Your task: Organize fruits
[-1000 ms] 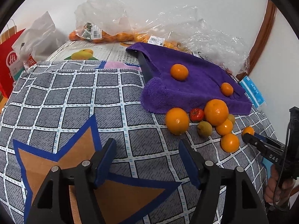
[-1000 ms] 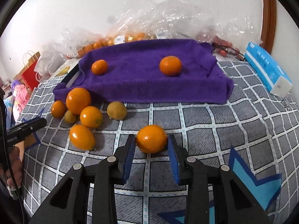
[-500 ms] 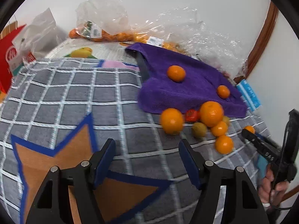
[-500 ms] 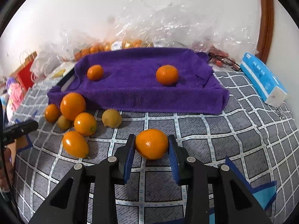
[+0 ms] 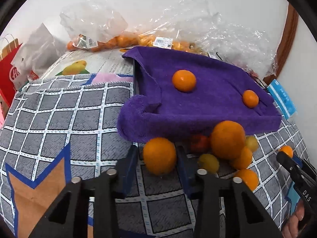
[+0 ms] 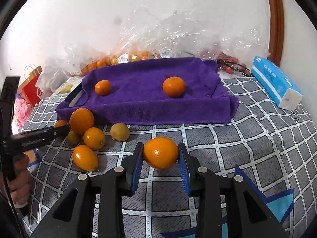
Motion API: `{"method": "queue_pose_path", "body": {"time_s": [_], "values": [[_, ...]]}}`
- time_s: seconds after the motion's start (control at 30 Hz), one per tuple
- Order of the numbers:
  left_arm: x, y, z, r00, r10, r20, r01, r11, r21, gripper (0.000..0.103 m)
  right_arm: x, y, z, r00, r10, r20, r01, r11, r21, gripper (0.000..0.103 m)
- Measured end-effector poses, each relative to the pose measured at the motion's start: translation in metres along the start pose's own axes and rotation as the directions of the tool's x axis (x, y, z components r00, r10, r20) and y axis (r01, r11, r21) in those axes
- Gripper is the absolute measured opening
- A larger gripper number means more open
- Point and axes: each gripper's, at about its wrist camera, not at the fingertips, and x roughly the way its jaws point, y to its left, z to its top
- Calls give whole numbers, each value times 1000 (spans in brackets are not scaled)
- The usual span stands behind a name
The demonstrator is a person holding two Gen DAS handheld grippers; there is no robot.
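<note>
A tray draped in a purple towel (image 6: 138, 107) (image 5: 198, 119) holds two oranges (image 6: 174, 86) (image 6: 102, 87). My right gripper (image 6: 160, 154) is shut on an orange (image 6: 160, 153), held above the checked cloth in front of the tray. My left gripper (image 5: 157, 158) is open, its jaws on either side of an orange (image 5: 159, 155) that lies on the cloth beside the towel's corner. More loose fruit lies there: a big orange (image 5: 227, 139), a small red fruit (image 5: 199, 143), yellow-green ones (image 5: 209, 163) and smaller oranges (image 5: 247, 178).
Clear plastic bags of oranges (image 5: 122, 39) lie behind the tray against the wall. A blue tissue pack (image 6: 275, 83) is at the right. A red paper bag (image 5: 8, 73) stands at the left. A fruit carton (image 5: 79, 69) lies under the checked cloth (image 5: 59, 119).
My left gripper has moved forward and right until the orange sits between its open jaws. My right gripper has lifted its orange a little off the cloth.
</note>
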Motion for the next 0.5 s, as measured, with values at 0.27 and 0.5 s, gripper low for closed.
{"method": "queue_pose_path", "body": {"time_s": [0.27,0.5], "values": [[-3,12,-4,999,-50,11,51,997,-65,30,12,-5,0,998,-1,-58,4,999,39,34],[-3,18,-2,999,-43,25,45,994,-101,30,7,6,0,997,-72,-35,72,997,-12,34]]}}
